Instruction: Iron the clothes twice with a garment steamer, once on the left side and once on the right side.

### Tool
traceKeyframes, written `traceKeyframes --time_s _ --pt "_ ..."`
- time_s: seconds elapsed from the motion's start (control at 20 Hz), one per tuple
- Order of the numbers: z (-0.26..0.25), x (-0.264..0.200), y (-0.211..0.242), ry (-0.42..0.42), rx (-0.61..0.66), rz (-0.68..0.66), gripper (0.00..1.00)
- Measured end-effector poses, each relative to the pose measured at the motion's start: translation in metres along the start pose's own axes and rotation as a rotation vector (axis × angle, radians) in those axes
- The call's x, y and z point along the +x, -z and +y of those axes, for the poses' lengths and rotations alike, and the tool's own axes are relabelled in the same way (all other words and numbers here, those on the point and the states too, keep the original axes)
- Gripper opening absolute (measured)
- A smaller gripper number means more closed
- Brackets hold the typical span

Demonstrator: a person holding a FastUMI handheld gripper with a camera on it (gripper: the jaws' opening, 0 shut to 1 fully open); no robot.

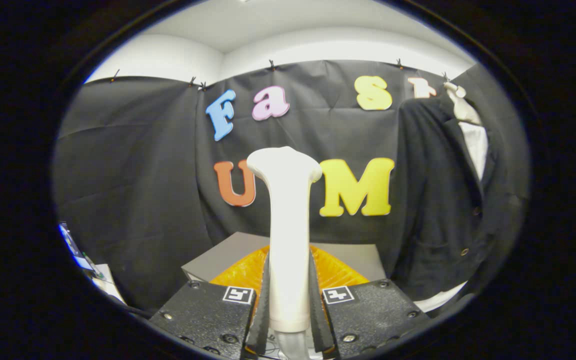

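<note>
steamer (288, 220) stands upright between the two fingers of the gripper (289, 300), both fingers pressed against its white handle from either side, so the tongs are clamped narrow on it. its flared head rises well above the fingertips, in front of the black cloth wall (128, 175). a hose leaves the handle's lower end, down between the fingers. just beyond the fingers lies an orange ribbed mat (340, 272) on a grey table (218, 257), whose far edge sits close to the cloth. off to the right hangs a dark jacket (438, 200) on a pale hanger (460, 102), well apart from the steamer head, with open air between them. a white hem (440, 300) shows under the jacket.
</note>
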State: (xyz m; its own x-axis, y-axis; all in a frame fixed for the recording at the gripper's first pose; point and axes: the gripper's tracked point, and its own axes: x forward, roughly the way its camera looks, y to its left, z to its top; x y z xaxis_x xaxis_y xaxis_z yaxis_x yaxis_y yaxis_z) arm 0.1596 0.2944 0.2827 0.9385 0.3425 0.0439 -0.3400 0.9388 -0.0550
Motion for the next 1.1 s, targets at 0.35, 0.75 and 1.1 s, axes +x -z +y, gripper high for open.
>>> traceKeyframes --time_s 0.35,0.75,1.1 --pt "-0.127 -0.076 -0.046 0.174 -0.007 -0.139 0.37" --pt "-0.242 -0.077 -0.060 0.329 0.034 -0.158 0.37" --pt "-0.281 -0.049 -0.059 0.337 0.059 -0.138 0.37"
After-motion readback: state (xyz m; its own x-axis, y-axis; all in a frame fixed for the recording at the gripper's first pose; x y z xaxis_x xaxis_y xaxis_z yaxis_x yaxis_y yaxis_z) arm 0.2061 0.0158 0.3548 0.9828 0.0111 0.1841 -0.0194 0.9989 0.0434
